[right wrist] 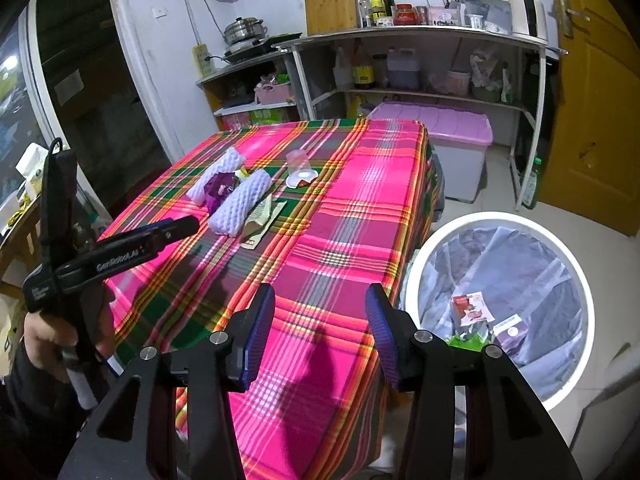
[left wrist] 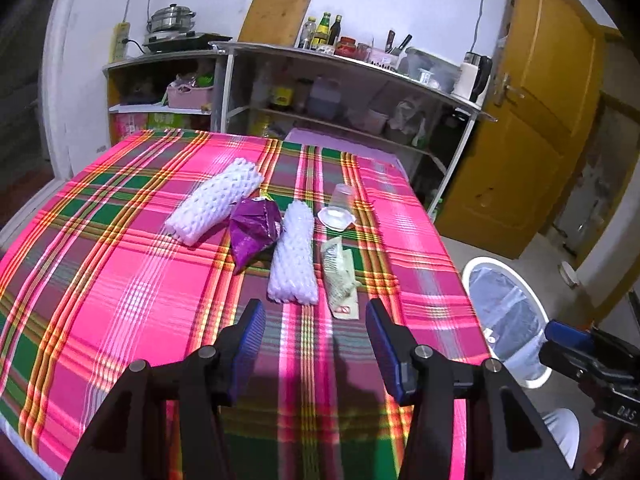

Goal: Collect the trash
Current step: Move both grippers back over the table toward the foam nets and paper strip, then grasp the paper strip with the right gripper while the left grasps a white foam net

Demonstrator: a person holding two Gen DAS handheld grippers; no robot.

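Left wrist view: the left gripper (left wrist: 316, 340) hangs wide open and empty over the plaid tablecloth (left wrist: 120, 280), just short of a white foam net (left wrist: 294, 256) and a pale wrapper (left wrist: 340, 276), with a purple packet (left wrist: 254, 232), a second foam net (left wrist: 218, 200) and a clear cup (left wrist: 340, 204) beyond. The right gripper (right wrist: 320, 332), jaws parted and holding nothing, sits at the table's edge beside the white bin (right wrist: 496, 308), which has packets in its liner.

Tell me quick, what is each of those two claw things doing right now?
Left gripper: open, holding nothing, above the tablecloth.
Right gripper: open, nothing between its fingers, near the bin.
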